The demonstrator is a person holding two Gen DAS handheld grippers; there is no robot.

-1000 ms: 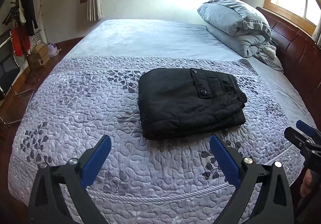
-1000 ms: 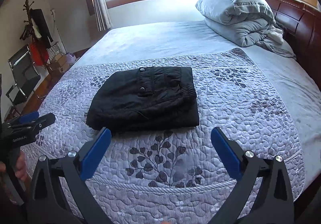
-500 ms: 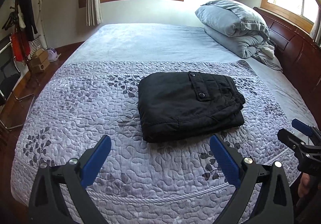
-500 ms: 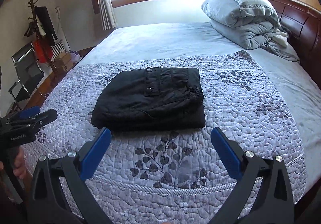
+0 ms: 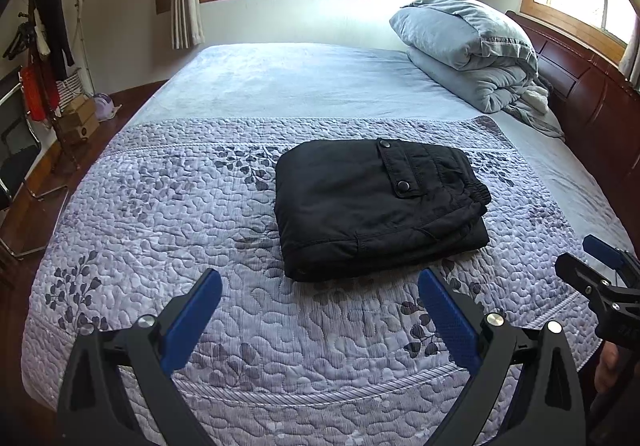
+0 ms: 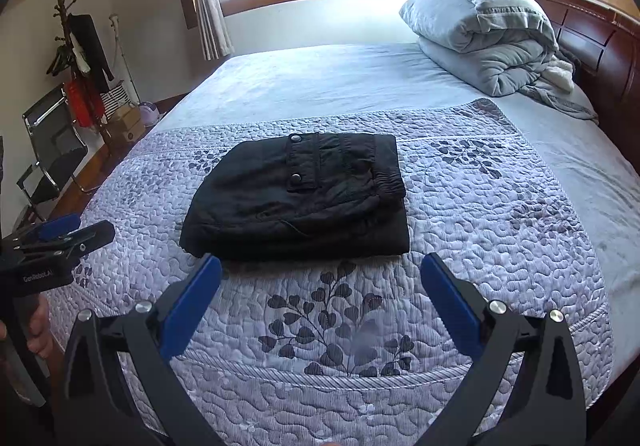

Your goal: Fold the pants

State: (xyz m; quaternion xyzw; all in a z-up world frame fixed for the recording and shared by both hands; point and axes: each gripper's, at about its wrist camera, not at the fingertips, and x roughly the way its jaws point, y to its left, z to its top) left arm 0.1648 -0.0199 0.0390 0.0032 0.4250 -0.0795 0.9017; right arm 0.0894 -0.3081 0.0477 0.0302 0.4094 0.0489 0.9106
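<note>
The black pants (image 5: 376, 206) lay folded mid-bed, nearer the foot edge; both tools, left (image 5: 320, 296) and right (image 6: 320, 282), gaped empty. Soft, thick (probably padded): best gripped at a folded edge.

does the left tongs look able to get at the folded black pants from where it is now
Probably yes: the left tongs hang open just short of the folded black pants, with only bare purple quilted bedspread between them.
</note>
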